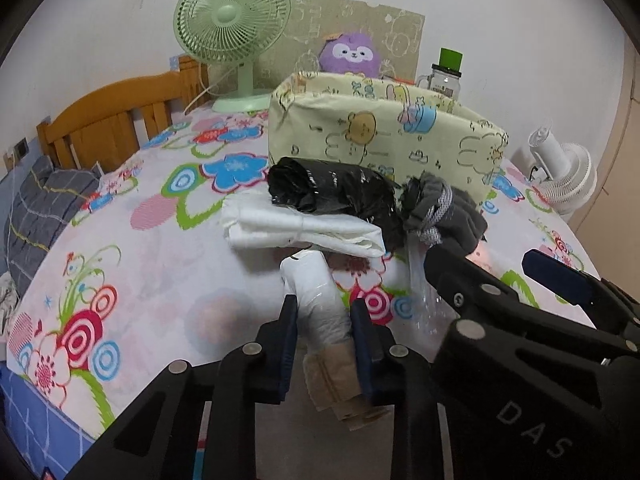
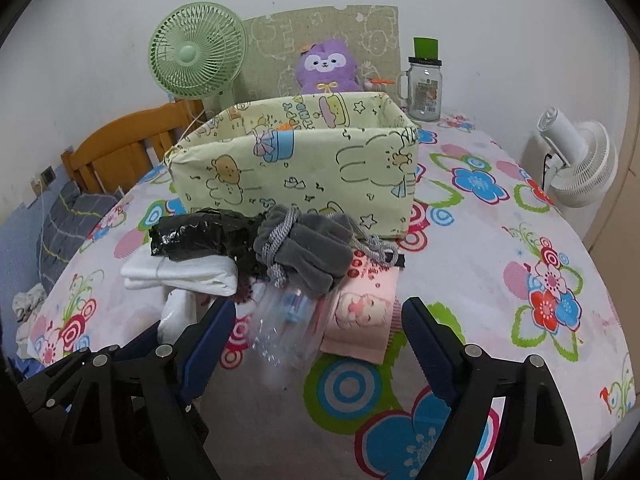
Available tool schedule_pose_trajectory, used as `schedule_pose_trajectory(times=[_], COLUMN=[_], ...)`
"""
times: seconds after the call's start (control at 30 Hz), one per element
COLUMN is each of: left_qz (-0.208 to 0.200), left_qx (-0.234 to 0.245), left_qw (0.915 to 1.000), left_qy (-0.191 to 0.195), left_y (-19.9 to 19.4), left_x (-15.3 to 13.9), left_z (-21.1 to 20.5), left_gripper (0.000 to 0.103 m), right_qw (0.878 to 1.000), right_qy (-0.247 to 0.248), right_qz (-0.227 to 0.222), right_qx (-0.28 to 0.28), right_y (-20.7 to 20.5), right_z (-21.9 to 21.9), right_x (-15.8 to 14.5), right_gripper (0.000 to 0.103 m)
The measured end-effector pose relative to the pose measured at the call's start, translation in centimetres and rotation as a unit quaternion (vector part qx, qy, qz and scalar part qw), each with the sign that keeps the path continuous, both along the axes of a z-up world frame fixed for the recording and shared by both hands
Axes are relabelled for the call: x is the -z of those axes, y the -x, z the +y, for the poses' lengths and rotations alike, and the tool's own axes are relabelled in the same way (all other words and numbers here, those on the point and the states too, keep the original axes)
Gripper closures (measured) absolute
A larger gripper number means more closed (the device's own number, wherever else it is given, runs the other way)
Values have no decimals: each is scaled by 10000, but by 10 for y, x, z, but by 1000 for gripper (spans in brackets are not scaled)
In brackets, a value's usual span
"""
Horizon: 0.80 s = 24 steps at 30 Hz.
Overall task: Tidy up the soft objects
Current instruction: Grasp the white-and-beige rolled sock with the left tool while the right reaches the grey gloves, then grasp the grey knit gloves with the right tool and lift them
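Item 1. Wooden bed headboard (image 1: 112, 120), far left, beyond the counter edge, with a grey checked quilt (image 1: 40, 204) below it.

Item 2. Green desk fan (image 1: 232, 20), standing at the back left of the counter (image 1: 160, 264), which carries a flowered cloth.

Item 3. My left gripper (image 1: 324, 336): jaws narrow, clamped on a white wrapped bundle (image 1: 316, 296) with a tan end showing near my palm.

Item 4. Pile of soft things, mid-counter, directly ahead of my left jaws and just in front of the box: a folded white cloth (image 1: 304, 232), a black plastic roll (image 1: 332, 192) resting on it, then a grey knit bundle with cord (image 1: 444, 208). A clear plastic packet (image 2: 288, 320) lies under the grey bundle's near side, and a pink printed pack (image 2: 364, 320) lies to its right.

Item 5. Fabric box (image 2: 296, 168), pale yellow with cartoon animals, open at the top, behind the pile. Its inner walls show; I cannot tell what lies at the bottom.

Item 6. Purple plush toy (image 2: 326, 68), upright behind the box against a patterned board.

Item 7. Glass jar with a handle (image 2: 424, 88), a green cap (image 2: 426, 47) on top, at the back right.

Item 8. My right gripper (image 2: 320, 328): jaws wide, holding nothing, set either side of the clear packet and pink pack.

Item 9. White fan (image 2: 580, 160), far right, off the counter.
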<state>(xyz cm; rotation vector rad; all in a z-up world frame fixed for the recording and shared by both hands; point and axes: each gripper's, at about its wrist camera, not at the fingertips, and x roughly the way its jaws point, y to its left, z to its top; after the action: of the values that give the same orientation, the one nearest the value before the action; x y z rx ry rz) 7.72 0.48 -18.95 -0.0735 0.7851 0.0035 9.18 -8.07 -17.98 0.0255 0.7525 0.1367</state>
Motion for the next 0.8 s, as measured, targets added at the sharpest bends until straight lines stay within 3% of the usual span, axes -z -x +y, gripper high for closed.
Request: schedule_pose_trajectory(times=[0.53,0.6,0.8], left_qz=[-102,-56,-51], left_qx=[-6,12,49], left_qw=[9998,9999,9999], left_qy=[-148,-133,-102], left_y=[-29,-31,-32], left_x=[-2,0,1], left_z=[0,-1,-3], left_gripper=[78,78,78], right_qw=[9999,9998,9996], right_qy=[-51,-71,-146], right_qz=[55,154,195], right_qx=[70,43,124], right_y=[-43,-47,-48], right_z=[4,5,1], right_x=[5,9,15], right_gripper=[17,32,44])
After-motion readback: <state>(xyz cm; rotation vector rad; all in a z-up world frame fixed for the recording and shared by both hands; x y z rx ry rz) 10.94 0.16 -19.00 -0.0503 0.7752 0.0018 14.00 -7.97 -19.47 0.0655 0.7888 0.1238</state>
